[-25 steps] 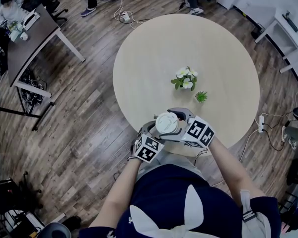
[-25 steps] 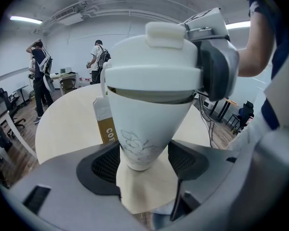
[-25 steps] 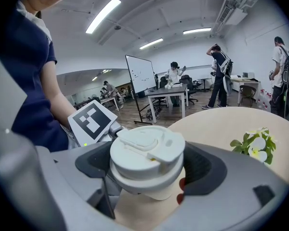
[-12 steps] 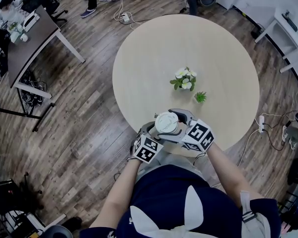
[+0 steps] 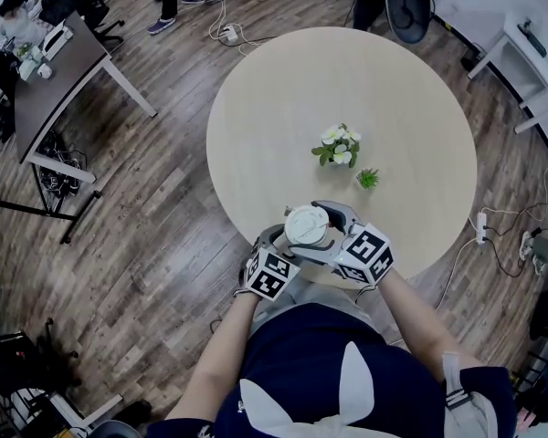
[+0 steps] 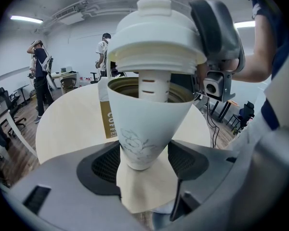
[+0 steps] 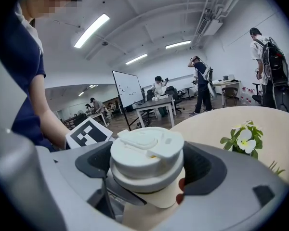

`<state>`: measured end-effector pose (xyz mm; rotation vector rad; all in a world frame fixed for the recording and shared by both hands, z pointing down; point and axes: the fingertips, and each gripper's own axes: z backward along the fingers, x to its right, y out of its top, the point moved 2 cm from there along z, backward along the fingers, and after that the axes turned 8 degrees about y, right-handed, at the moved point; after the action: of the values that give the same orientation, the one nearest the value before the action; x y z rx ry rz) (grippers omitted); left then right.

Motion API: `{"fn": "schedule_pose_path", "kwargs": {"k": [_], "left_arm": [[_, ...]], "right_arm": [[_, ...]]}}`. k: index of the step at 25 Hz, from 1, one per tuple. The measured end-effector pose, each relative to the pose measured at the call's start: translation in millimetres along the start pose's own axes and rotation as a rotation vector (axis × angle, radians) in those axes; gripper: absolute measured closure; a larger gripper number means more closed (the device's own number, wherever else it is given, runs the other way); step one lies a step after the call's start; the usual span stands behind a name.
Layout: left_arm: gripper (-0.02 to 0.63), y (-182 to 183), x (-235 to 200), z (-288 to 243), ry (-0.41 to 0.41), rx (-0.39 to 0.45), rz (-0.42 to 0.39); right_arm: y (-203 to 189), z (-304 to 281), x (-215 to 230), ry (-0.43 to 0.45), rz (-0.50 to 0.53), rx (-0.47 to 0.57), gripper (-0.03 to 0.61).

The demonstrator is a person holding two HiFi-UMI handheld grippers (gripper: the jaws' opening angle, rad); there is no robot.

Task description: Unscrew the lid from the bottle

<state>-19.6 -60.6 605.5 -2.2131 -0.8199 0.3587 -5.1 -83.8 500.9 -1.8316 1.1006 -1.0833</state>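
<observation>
A white paper-style coffee bottle [image 6: 143,124] with a brown "COFFEE" label stands upright between the pads of my left gripper [image 6: 143,161], which is shut on its narrow base. Its white lid [image 6: 156,37] sits lifted just above the rim, its inner plug showing in the gap. My right gripper [image 7: 147,165] is shut on the lid [image 7: 145,158] from the sides. In the head view the lid [image 5: 307,225] hangs over the table's near edge, with the left gripper [image 5: 276,246] low at its left and the right gripper [image 5: 321,219] around it.
The round beige table [image 5: 274,108] carries a small pot of white flowers [image 5: 338,144] and a tiny green plant [image 5: 368,179] just beyond the grippers. Desks, chairs, cables and standing people ring the room on the wooden floor.
Both grippers and the bottle stay almost where they were. A chair has rolled into view beyond the table's far edge.
</observation>
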Motion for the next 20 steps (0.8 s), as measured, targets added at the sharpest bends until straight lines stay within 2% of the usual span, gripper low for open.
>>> {"fn": "schedule_pose_path", "kwargs": {"k": [20], "left_arm": [[0.296,1,-3,-1,0.002,-0.006,-0.001]], "right_arm": [[26,9,0,-0.054,-0.034,0.085,0.129]]}}
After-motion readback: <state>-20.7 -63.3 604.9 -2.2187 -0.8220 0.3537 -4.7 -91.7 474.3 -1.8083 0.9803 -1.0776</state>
